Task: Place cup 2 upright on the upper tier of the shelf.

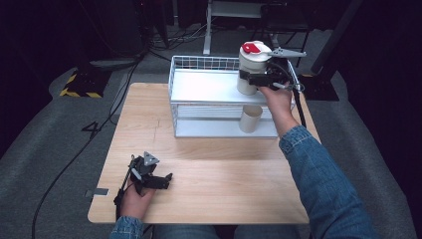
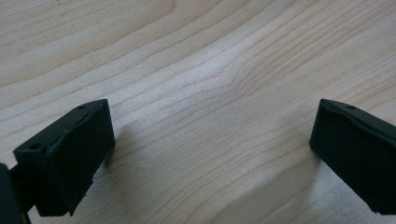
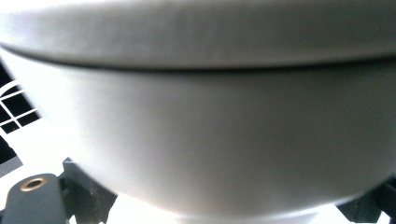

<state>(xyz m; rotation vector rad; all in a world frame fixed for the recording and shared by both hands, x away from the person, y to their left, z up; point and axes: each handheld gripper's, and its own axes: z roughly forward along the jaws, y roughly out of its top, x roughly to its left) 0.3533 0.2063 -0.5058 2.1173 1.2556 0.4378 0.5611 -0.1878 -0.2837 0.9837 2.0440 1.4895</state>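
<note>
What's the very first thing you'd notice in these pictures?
The tall white cup with a red patch on its lid, gripped by the right claw at the top shelf of the white wire rack at the far side of the wooden table. Then the left claw, open, down on the table's near edge.

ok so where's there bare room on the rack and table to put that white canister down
The white wire rack's top shelf lies bare left of the white red-lidded canister in the right claw. The light wooden table is bare in front. It is tighter on the lower shelf, by the beige cup.
</note>
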